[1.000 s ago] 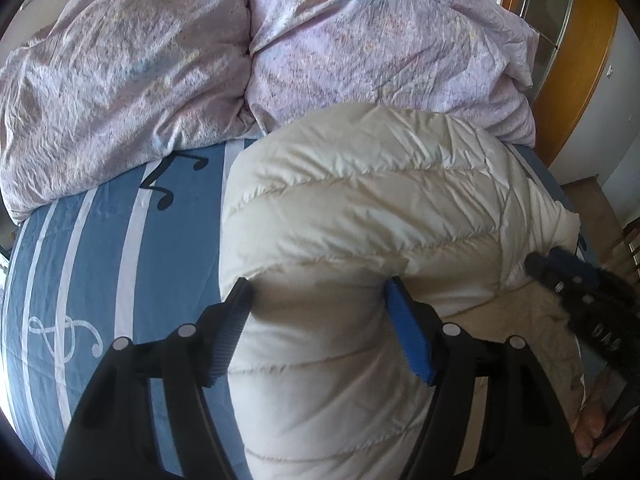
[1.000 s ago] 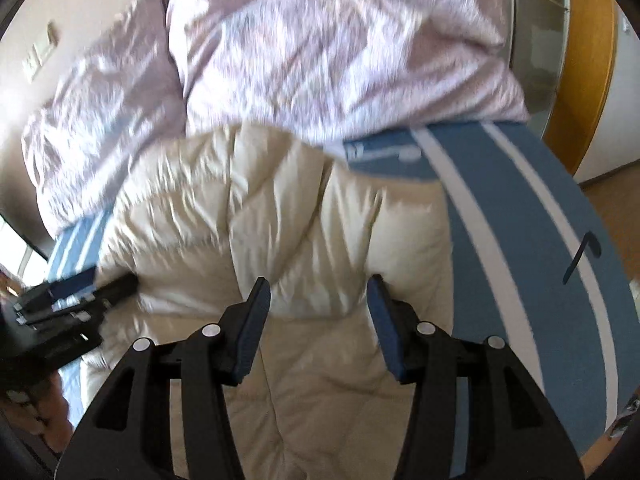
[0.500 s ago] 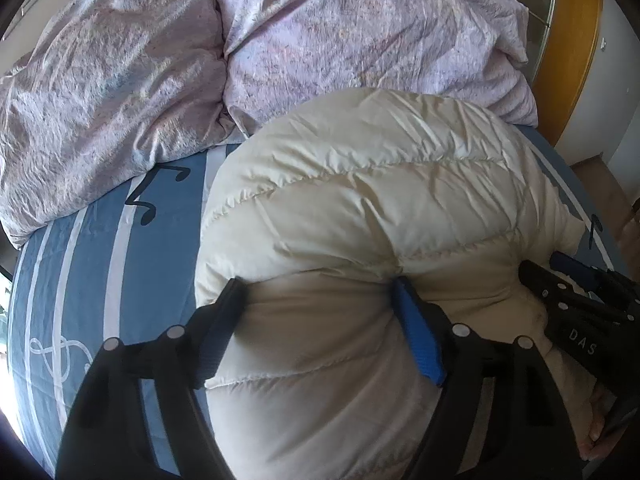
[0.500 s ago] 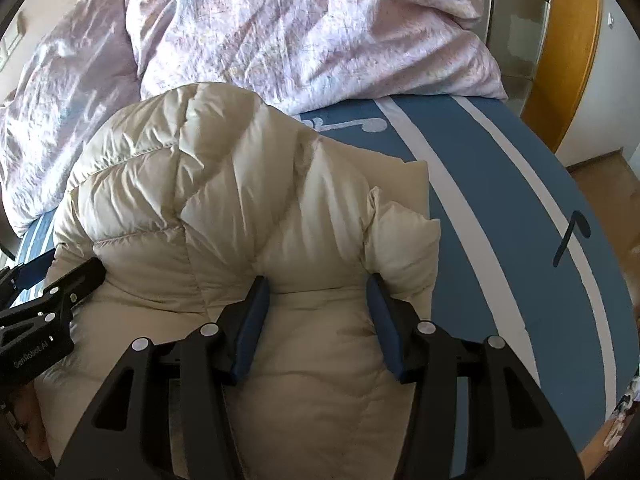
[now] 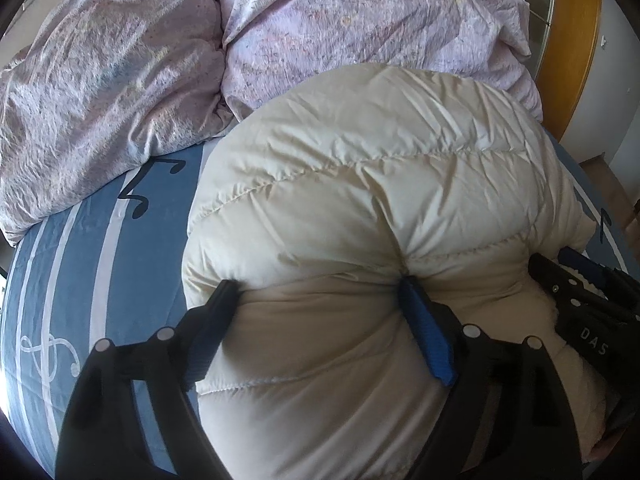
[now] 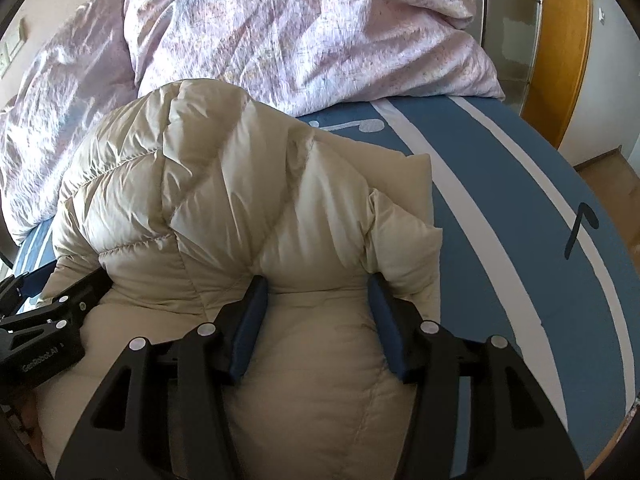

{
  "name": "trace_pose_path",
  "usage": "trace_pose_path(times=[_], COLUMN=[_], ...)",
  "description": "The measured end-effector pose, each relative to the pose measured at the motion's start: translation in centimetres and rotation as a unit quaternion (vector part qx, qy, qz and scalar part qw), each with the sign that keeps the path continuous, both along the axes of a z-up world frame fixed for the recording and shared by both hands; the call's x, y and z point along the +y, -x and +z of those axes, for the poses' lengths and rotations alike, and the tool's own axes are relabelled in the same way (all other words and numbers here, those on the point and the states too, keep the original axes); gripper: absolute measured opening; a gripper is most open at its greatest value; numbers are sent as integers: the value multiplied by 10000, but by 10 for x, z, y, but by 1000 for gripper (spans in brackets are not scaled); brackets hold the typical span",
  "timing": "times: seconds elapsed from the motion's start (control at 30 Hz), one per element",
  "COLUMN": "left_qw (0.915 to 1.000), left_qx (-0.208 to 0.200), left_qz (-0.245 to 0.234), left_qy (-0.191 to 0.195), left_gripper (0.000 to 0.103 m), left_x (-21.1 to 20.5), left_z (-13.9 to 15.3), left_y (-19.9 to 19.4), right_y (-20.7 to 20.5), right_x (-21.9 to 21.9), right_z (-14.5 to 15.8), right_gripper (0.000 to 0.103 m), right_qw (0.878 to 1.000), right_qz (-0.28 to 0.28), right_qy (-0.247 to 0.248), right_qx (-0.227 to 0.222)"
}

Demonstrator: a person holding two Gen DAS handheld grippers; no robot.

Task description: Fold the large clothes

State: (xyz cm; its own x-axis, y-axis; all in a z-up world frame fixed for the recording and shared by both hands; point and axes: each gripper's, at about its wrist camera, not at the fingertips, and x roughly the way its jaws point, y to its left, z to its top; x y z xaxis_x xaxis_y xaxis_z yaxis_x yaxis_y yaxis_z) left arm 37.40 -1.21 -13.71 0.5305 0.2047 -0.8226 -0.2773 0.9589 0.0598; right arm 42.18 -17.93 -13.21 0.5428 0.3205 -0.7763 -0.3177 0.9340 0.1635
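Observation:
A cream quilted down jacket (image 5: 360, 184) lies bunched on the blue striped bed sheet (image 5: 80, 248). My left gripper (image 5: 318, 292) is shut on a thick fold at the jacket's left side, its fingers pressed into the padding. My right gripper (image 6: 318, 284) is shut on a thick fold at the jacket's (image 6: 224, 200) right side. Each gripper shows in the other's view: the right one at the right edge (image 5: 580, 280), the left one at the left edge (image 6: 52, 312). The jacket's underside and lower hem are hidden.
Two lilac crumpled pillows or duvets (image 5: 120, 80) (image 6: 300, 32) lie at the head of the bed, just behind the jacket. A wooden door frame (image 6: 560, 40) and floor (image 6: 612, 168) are to the right. Blue sheet (image 6: 500, 220) lies to the right of the jacket.
Both grippers have moved forward toward the pillows with the jacket in them. The jacket's top has bulged up and rolled closer to the pillows.

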Motion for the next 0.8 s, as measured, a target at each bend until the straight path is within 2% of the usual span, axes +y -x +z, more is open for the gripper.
trace_pose_path(times=[0.23,0.5,0.8], left_qw=[9997,9991,9977], left_qx=[-235,-390,-610], left_qz=[66,150,291], left_qy=[-26,-26,-56], left_gripper=[88,94,96], left_x=[1,3,4], left_z=[-3,-9,-16], left_y=[5,8,12], right_y=[9,11,10], right_x=[2,2,2], right_z=[-4,-8,-9], right_gripper=[56,57,57], right_qw=[9993,9983,9985], right_qz=[-42,-99,-85], right_qy=[25,-4,-7], right_qx=[-380,-579,-537])
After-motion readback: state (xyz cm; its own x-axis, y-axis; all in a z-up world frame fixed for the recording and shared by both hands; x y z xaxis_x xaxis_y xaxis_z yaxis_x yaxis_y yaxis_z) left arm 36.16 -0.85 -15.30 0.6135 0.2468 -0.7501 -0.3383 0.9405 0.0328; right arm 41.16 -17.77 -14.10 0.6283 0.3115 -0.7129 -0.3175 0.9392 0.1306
